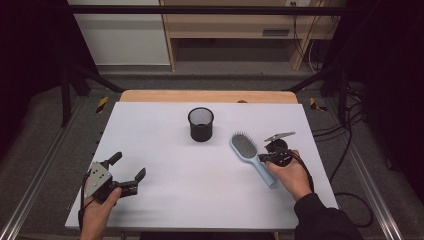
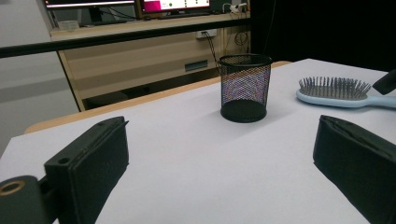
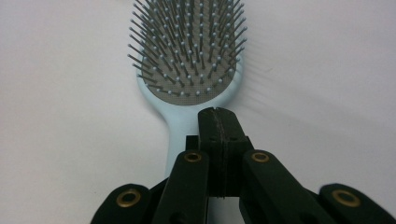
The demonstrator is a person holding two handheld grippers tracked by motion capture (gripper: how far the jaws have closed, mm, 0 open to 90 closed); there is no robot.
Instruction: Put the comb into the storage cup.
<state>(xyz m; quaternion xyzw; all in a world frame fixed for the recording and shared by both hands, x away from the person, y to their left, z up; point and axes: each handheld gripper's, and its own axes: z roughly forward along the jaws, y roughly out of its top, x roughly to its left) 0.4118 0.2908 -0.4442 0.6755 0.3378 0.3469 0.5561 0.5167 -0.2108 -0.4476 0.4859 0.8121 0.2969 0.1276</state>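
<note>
Right gripper [image 3: 218,116] jaws pressed together over the hairbrush [image 1: 245,146] neck, brush flat on the table [image 1: 165,200]; a grip seems unlikely. Left gripper [image 1: 131,171] wide open, empty. Mesh cup [image 1: 200,124] empty: probably early stage.

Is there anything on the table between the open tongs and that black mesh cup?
No. The left gripper view shows bare white table between the left tongs and the mesh cup.

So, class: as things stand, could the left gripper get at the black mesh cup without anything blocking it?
Probably yes. The left gripper is open at the table's near left, and bare white tabletop lies between it and the mesh cup. The hairbrush and right gripper sit off to the right, out of that path.
</note>
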